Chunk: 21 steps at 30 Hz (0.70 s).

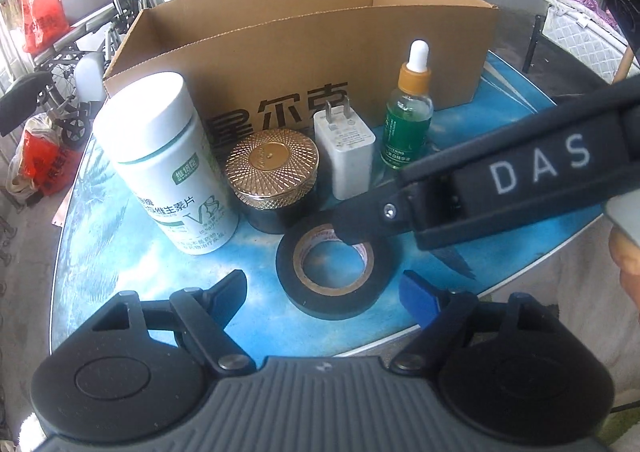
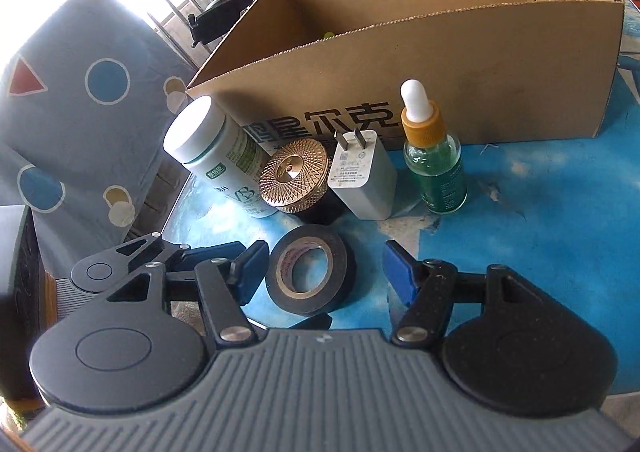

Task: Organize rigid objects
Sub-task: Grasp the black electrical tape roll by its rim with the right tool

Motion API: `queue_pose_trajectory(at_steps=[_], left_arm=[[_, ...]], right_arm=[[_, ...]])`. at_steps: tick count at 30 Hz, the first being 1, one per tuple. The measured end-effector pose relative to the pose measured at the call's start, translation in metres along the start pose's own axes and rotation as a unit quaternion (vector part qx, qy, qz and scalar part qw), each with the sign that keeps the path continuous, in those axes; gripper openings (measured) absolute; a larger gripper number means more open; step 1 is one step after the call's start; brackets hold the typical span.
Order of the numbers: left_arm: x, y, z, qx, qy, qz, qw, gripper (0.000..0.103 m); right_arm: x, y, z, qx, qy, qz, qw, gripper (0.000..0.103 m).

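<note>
On the blue desk (image 1: 256, 332), a row of things stands in front of an open cardboard box (image 1: 304, 52) that sits toward 12 o'clock. Farthest left, at about 10 o'clock from the tape, is a white vitamin bottle (image 1: 168, 164) with a white cap. Next comes a black jar with a gold patterned lid (image 1: 272, 168), just beside the bottle. To its right a white USB charger plug (image 1: 346, 154) stands upright with its prongs up, close against the jar. Farther right, at 1 o'clock, a green dropper bottle (image 1: 408, 120) with an orange collar and white bulb stands a little apart.

Nearer than the row, a roll of black electrical tape (image 1: 336, 272) lies flat on the desk, at 6 o'clock from the jar.

The left gripper (image 1: 326, 288) hovers low with its jaws wide open and holding nothing, the tape just ahead of them. The right gripper (image 2: 316, 268) comes in from 3 o'clock in the left wrist view; its jaws are wide open, straddling the tape on either side, with one finger tip (image 1: 352, 230) over the roll's far rim. Whether it touches the roll cannot be told.
</note>
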State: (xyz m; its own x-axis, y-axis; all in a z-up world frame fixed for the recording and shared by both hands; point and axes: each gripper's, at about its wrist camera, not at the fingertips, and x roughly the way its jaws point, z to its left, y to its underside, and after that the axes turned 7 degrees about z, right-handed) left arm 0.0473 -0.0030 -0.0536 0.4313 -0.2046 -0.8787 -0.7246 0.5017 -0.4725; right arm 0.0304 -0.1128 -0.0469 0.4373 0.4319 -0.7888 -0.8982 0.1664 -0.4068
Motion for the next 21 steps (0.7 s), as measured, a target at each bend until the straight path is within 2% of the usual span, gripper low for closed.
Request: queue_pose_trajectory(at_steps=[2, 5, 9, 16, 21], left_arm=[[0.003, 0.000, -0.001, 0.001, 0.001, 0.003, 1.0000, 0.075], [0.006, 0.000, -0.001, -0.001, 0.008, 0.003, 1.0000, 0.072], [0.008, 0.002, 0.000, -0.002, 0.018, -0.001, 0.9998, 0.071], [0.009, -0.002, -0.005, 0.003, 0.020, -0.011, 0.9997, 0.066], [0.012, -0.003, -0.004, 0.003, 0.019, -0.013, 0.9997, 0.066]], right_arm=[[0.005, 0.000, 0.000, -0.004, 0.004, 0.003, 1.000, 0.060], [0.010, 0.000, 0.002, -0.013, 0.012, 0.007, 1.000, 0.054], [0.019, -0.001, 0.004, -0.020, 0.017, 0.017, 1.000, 0.039], [0.030, -0.003, 0.003, -0.021, 0.029, 0.017, 0.999, 0.019], [0.032, -0.003, 0.002, -0.021, 0.032, 0.013, 0.999, 0.017]])
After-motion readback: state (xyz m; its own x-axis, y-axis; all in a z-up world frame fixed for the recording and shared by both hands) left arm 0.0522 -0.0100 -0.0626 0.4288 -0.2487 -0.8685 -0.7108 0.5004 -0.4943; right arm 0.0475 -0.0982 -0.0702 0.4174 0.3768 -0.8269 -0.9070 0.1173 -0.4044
